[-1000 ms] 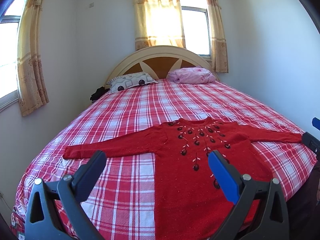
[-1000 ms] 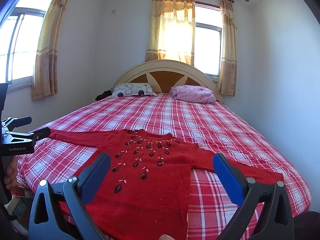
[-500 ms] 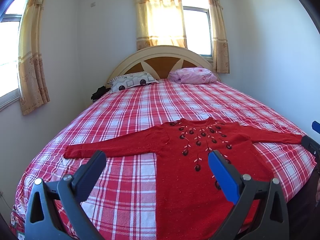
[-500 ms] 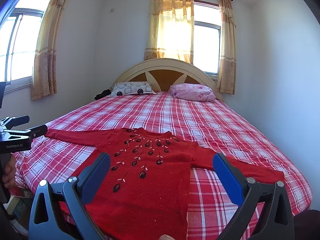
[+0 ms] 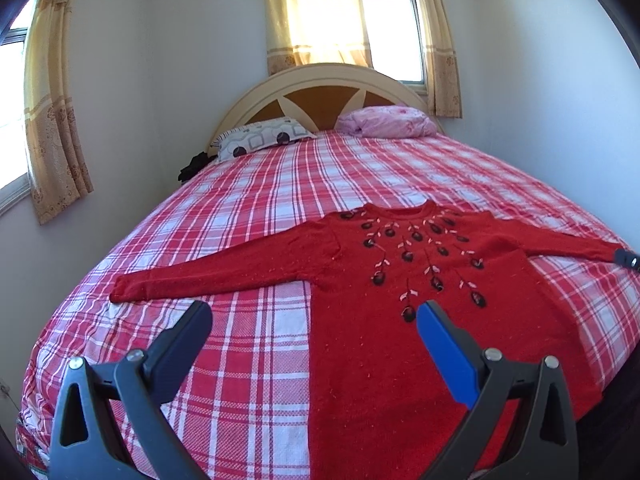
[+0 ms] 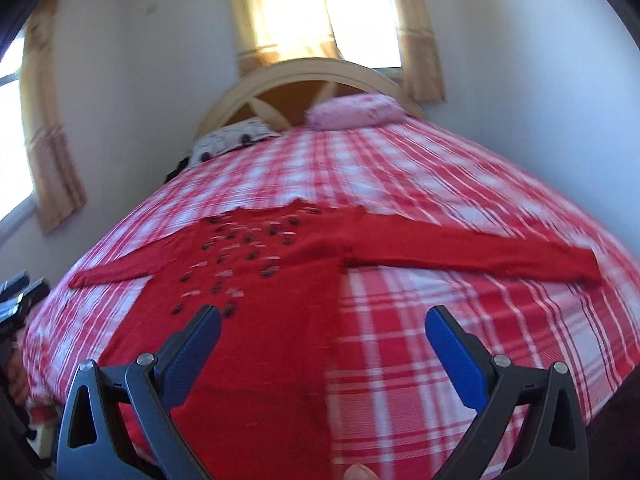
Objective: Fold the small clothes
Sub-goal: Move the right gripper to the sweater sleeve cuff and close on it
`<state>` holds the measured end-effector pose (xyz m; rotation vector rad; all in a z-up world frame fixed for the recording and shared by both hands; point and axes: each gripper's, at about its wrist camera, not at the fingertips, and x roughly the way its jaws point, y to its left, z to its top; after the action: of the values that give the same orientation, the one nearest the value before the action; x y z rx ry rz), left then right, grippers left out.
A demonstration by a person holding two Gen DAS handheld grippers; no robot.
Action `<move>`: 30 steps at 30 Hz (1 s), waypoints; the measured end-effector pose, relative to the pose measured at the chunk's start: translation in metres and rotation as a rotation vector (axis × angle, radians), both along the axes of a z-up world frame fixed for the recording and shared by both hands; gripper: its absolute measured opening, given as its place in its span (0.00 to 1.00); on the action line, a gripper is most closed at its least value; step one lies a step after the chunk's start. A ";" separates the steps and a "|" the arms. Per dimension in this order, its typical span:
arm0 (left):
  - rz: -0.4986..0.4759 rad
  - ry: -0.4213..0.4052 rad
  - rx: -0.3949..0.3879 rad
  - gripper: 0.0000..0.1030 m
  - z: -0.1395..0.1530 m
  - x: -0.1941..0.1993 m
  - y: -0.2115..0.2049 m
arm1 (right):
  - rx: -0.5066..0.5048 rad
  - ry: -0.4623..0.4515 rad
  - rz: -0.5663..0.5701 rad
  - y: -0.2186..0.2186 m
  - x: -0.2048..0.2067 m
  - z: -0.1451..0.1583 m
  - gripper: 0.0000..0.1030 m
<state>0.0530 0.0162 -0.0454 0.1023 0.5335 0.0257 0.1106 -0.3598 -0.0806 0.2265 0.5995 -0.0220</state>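
We see the red sweater (image 5: 400, 300) spread flat on the plaid bed (image 5: 248, 208), sleeves outstretched. Our left gripper (image 5: 312, 320) and right gripper (image 6: 322, 324) hover above its lower half, jaws wide apart, holding nothing.

Bare plaid bedspread (image 5: 248, 216) around sweater (image 5: 400, 320), pillows (image 5: 264, 141) far back

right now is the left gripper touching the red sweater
Apart. In the left wrist view the left gripper hangs open above the bed, its fingers spread wide and empty, while the red sweater lies flat and undisturbed beneath them.
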 end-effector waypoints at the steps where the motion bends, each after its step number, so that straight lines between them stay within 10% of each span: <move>1: -0.002 0.010 0.007 1.00 -0.004 0.008 -0.002 | 0.031 0.017 -0.043 -0.024 0.004 -0.003 0.99; 11: 0.005 0.082 0.061 1.00 -0.036 0.084 -0.016 | 0.306 0.078 -0.475 -0.243 -0.003 -0.030 0.87; 30: 0.037 0.186 0.083 1.00 -0.079 0.140 -0.017 | 0.453 0.131 -0.444 -0.277 0.065 -0.072 0.48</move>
<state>0.1929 -0.0012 -0.1246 0.1768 0.7203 0.0751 0.1752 -0.6369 -0.1525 0.7997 0.6697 -0.3338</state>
